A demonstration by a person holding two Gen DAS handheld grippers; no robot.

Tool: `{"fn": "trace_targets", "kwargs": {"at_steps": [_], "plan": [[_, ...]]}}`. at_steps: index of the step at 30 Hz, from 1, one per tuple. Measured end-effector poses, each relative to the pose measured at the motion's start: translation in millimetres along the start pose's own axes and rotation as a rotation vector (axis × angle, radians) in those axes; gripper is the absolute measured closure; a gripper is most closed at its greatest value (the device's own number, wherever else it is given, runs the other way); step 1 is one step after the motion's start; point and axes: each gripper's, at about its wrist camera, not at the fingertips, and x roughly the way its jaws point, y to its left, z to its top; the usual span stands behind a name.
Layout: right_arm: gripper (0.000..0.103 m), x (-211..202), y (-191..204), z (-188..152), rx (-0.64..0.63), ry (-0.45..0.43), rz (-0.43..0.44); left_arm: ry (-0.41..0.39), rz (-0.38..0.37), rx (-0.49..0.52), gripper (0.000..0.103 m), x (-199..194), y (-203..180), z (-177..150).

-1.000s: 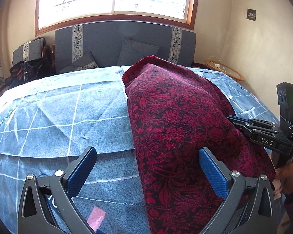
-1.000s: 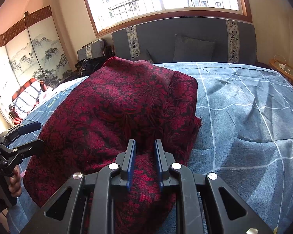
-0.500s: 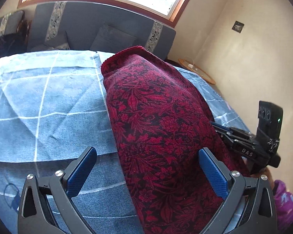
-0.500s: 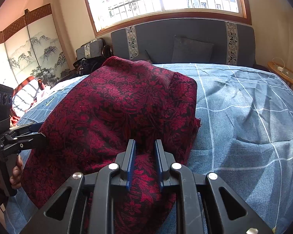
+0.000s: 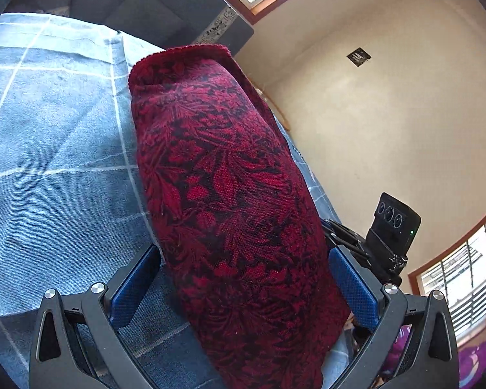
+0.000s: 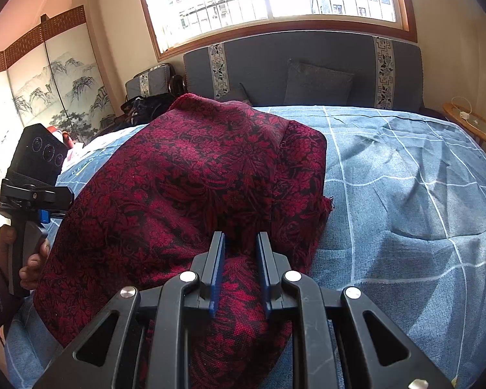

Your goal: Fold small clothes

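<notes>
The right gripper (image 6: 239, 243) is pinching a bunched fold of the red patterned cloth (image 6: 191, 188) between nearly closed pads, at the cloth's near edge. The cloth is lying as a long folded mound on the blue checked bedspread (image 6: 405, 194), stretching ahead of this gripper toward the grey headboard (image 6: 307, 64). To its right the bedspread is lying wrinkled but bare, giving open room out to the bed's edge, where a round side table (image 6: 473, 126) is standing by the wall.

The left gripper (image 5: 243, 278) is standing spread wide, with the cloth's near end lying between its blue pads; whether either pad is touching the fabric cannot be told. Left of it, bare bedspread (image 5: 55, 162) is running ahead toward the headboard. Just right of it, the right gripper's dark body (image 5: 388, 227) is crowding the cloth's far edge, with a cream wall (image 5: 388, 113) beyond. A hand (image 6: 32, 253) is gripping the left gripper's handle at the cloth's left side.
</notes>
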Motion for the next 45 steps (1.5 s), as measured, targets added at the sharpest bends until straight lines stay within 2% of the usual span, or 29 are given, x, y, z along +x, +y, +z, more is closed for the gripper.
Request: {"fn": "trace_targets", "kwargs": {"at_steps": [3, 7, 12, 15, 19, 22, 27, 29, 31, 32, 35, 37, 41, 45], "plan": [[0.086, 0.0, -0.1, 0.1, 0.000, 0.000, 0.001, 0.038, -0.029, 0.020, 0.000, 6.6, -0.8, 3.0], [0.086, 0.0, -0.1, 0.2, -0.001, 0.000, 0.000, 0.057, -0.017, 0.026, 0.000, 13.3, -0.8, 9.7], [0.086, 0.5, 0.1, 0.5, -0.002, 0.000, -0.001, 0.082, 0.050, 0.034, 0.000, 24.8, -4.4, 14.9], [0.086, 0.1, 0.0, 0.5, -0.002, -0.001, -0.002, 0.060, 0.087, 0.026, 0.002, 26.3, -6.5, 13.1], [0.086, -1.3, -1.0, -0.2, -0.003, -0.003, -0.007, 0.047, 0.119, 0.031, 0.010, 29.2, -7.8, 10.3], [0.086, -1.5, -1.3, 0.4, -0.011, -0.006, -0.019, 0.053, 0.191, 0.080, 0.018, 32.1, -16.4, 6.3], [0.085, -1.6, -4.1, 1.7, -0.003, -0.011, -0.006, 0.019, 0.268, 0.102, 0.021, 34.0, -23.7, -0.8], [0.082, -3.9, -11.4, 1.0, 0.041, -0.022, 0.037, 0.004, 0.302, 0.122, 0.021, 35.5, -29.4, -6.5], [0.066, -8.1, -23.6, -0.7, 0.123, -0.037, 0.124, -0.001, 0.331, 0.141, 0.021, 36.1, -33.6, -9.7], [0.064, -10.2, -29.6, 0.0, 0.161, -0.036, 0.171, -0.002, 0.345, 0.149, 0.021, 37.4, -36.4, -11.2], [0.058, -22.8, -49.6, 3.9, 0.253, -0.060, 0.200, 0.000, 0.363, 0.154, 0.021, 38.4, -38.8, -12.5], [0.033, -26.5, -70.3, 3.0, 0.341, -0.061, 0.225, -0.002, 0.368, 0.155, 0.021, 40.0, -39.9, -14.1], [0.032, -13.0, -103.2, -7.4, 0.471, 0.008, 0.267, -0.016, 0.362, 0.145, 0.019, 41.5, -38.4, -18.9], [0.032, 3.0, -94.8, -12.4, 0.442, 0.091, 0.306, -0.024, 0.359, 0.145, 0.017, 35.7, -34.7, -25.0]]}}
